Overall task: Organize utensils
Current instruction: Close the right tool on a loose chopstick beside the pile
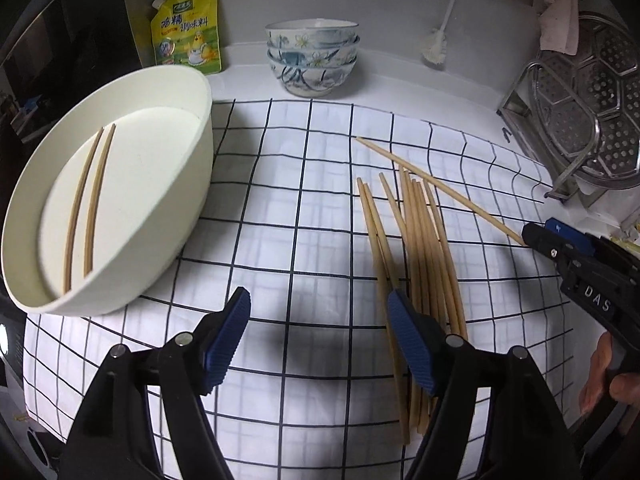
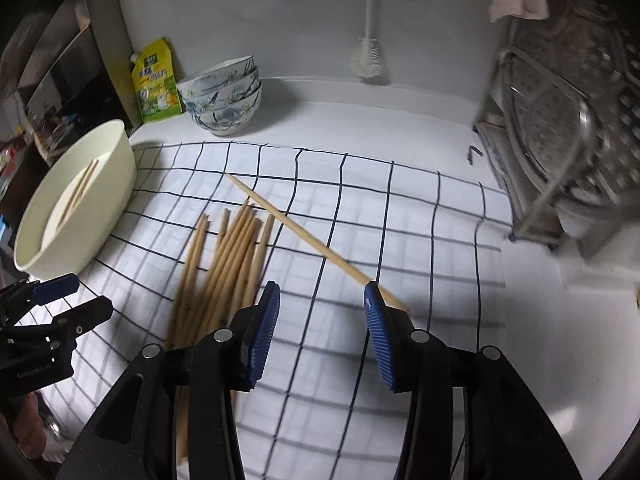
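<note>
While my left gripper (image 1: pixel 318 336) and right gripper (image 2: pixel 322 334) both hang with jaws apart and nothing clamped, a white checked cloth (image 1: pixel 280 208) covers the white countertop (image 2: pixel 400 120) below them. At ten o'clock in the left view a cream oval tub (image 1: pixel 192 208) holds two chopsticks (image 1: pixel 86 204); stacked floral bowls (image 1: pixel 312 56), a yellow seasoning pouch (image 1: pixel 186 30) and a metal rack (image 1: pixel 580 120) line the far edges. Loose chopsticks (image 1: pixel 424 248) lie bundled at two o'clock, one stray chopstick (image 2: pixel 304 236) angled beside them, open cloth between bundle and tub.
</note>
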